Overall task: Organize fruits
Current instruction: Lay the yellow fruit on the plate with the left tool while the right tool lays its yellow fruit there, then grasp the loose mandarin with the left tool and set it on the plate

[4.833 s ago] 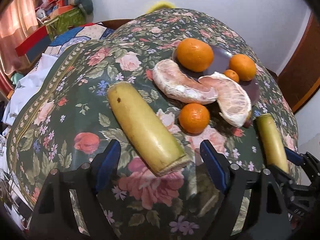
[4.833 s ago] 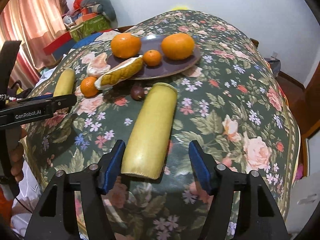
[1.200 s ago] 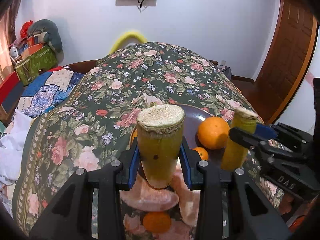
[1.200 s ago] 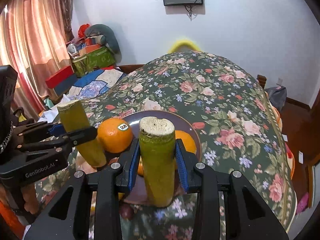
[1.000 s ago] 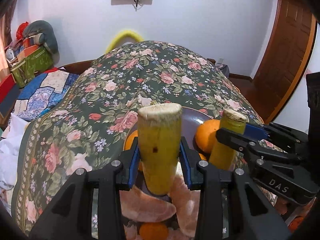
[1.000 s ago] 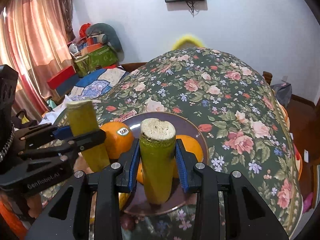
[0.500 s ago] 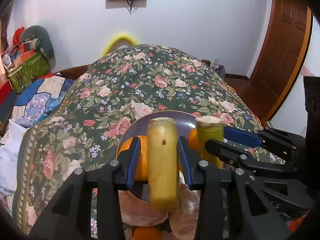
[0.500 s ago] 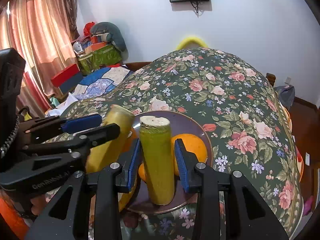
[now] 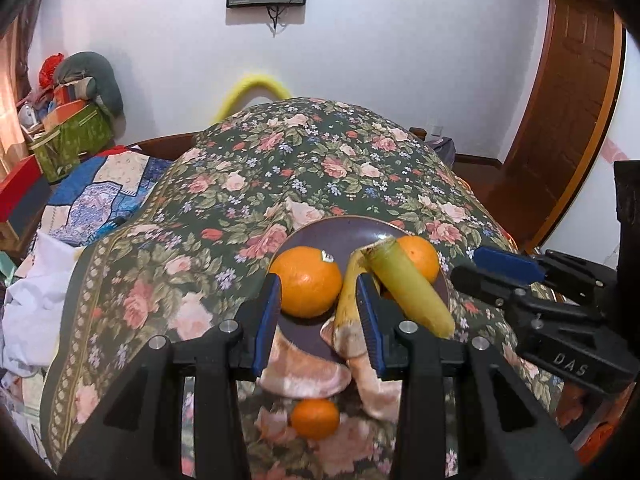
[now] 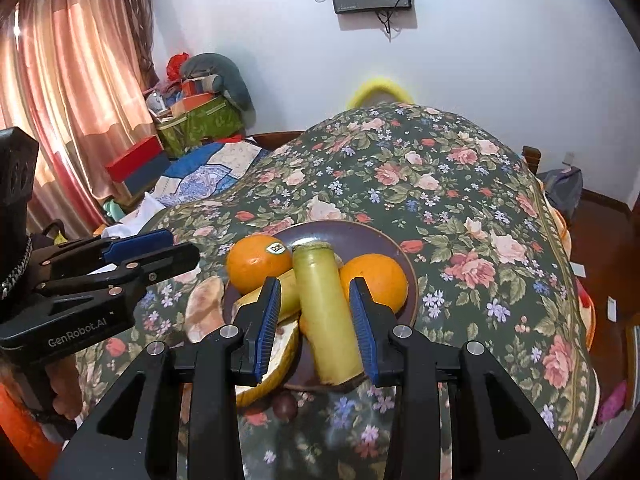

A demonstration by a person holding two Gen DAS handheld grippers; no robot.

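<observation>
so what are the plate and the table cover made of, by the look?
Plate: probably glazed ceramic, though it could be melamine; dark purple-brown, with a smooth raised rim and a soft sheen. Table cover: looks like oilcloth or vinyl; the printed floral surface reflects light faintly and drapes stiffly over the table's edges.

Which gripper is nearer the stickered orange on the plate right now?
Left. The left gripper frames the stickered orange between its open fingers; the right gripper sits further right, around a yellow-green stalk.

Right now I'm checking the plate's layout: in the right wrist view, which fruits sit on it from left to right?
Stickered orange → yellow-green cut stalk → plain orange, all on the dark plate.
</observation>
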